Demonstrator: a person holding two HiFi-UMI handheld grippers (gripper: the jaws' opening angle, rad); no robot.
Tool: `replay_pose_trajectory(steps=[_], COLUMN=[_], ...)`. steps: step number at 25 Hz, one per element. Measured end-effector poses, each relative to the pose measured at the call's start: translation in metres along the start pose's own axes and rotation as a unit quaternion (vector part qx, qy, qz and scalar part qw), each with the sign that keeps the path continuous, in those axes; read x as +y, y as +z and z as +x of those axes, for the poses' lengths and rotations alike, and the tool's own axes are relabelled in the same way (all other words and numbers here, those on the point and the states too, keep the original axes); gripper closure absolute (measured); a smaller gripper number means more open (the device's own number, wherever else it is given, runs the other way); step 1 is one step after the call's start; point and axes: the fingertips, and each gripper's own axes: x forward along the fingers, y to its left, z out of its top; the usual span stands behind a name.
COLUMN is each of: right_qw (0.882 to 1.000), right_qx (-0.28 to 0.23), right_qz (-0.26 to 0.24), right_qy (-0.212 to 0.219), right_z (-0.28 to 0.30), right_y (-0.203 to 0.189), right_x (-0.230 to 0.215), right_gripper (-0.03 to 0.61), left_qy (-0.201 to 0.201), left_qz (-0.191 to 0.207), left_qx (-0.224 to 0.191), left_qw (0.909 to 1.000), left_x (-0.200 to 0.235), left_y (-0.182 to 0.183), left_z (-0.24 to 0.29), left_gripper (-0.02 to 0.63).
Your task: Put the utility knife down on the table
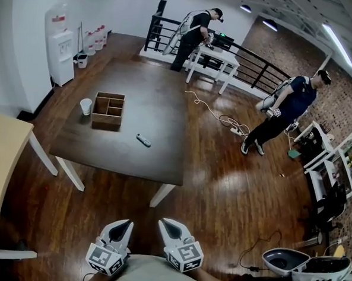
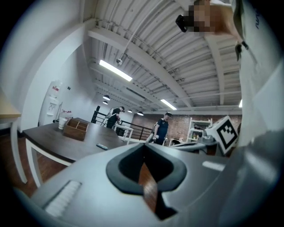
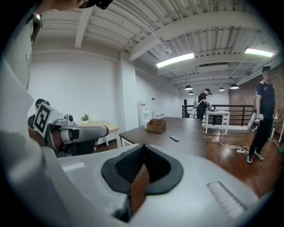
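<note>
Nearest of all, at the bottom of the head view, the grey-and-white left gripper (image 1: 125,225) and the matching right gripper (image 1: 166,225) are hovering side by side over the glossy brown plank floor (image 1: 215,200), each bearing its marker cube. Both are clenched and empty. In the left gripper view the black-padded jaws are meeting at their tips with nothing between them, and the right gripper view is showing the same.

Beyond them, well apart from both grippers, the large dark brown wooden table with white legs (image 1: 152,94) is standing on the floor. The small grey utility knife (image 1: 143,140) is lying flat on its top, toward the near side, touched by neither gripper. Farther along the tabletop, the light brown wooden box divided into compartments (image 1: 108,112) is sitting apart from the knife. The white paper cup (image 1: 86,106) is standing just beside the box on its left.

At the left edge, a pale wooden tabletop (image 1: 1,147) is jutting into view. To the right of the dark table, a person in dark clothes (image 1: 281,110) is standing on the floor near a white power strip with its trailing cable (image 1: 234,127). Farthest away, another person (image 1: 192,36) is bending over a small white table (image 1: 216,60) beside a black metal railing (image 1: 260,66). A white water dispenser (image 1: 60,49) is standing against the white wall at the far left.
</note>
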Motion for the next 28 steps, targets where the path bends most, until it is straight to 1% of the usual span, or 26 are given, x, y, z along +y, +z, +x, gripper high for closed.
replay_pose_trajectory(steps=[3, 5, 9, 13, 17, 21, 25, 28], right_qw=[1.000, 0.999, 0.998, 0.998, 0.998, 0.997, 0.996, 0.996], right_qx=[-0.021, -0.036, -0.052, -0.065, -0.068, -0.073, -0.086, -0.083], right_qz=[0.011, 0.009, 0.001, -0.003, -0.010, -0.013, -0.023, -0.024], right_qy=[-0.012, -0.016, -0.021, -0.021, -0.010, 0.012, 0.028, 0.033], right_z=[-0.028, -0.049, -0.095, -0.131, -0.163, -0.188, -0.198, -0.203], right_y=[0.001, 0.004, -0.004, -0.020, -0.032, -0.037, -0.043, -0.053], right_x=[-0.009, -0.016, -0.035, -0.055, -0.058, -0.048, -0.036, -0.028], right_gripper=[0.577, 0.577, 0.577, 0.577, 0.577, 0.577, 0.577, 0.577], left_qy=[-0.031, -0.046, -0.057, -0.069, -0.045, -0.029, -0.018, 0.001], left_qz=[0.010, 0.016, 0.023, 0.060, 0.072, 0.068, 0.072, 0.070], left_qx=[0.004, 0.009, 0.016, 0.000, 0.017, 0.018, 0.021, 0.022], left_qw=[0.9995, 0.9988, 0.9980, 0.9958, 0.9963, 0.9971, 0.9970, 0.9973], left_x=[-0.035, -0.060, -0.111, -0.160, -0.190, -0.220, -0.231, -0.232], left_y=[-0.001, -0.006, -0.025, -0.030, -0.047, -0.045, -0.050, -0.056], left_z=[0.008, 0.014, 0.028, 0.032, 0.015, 0.004, -0.007, -0.022], left_gripper=[0.612, 0.612, 0.612, 0.612, 0.612, 0.612, 0.612, 0.612])
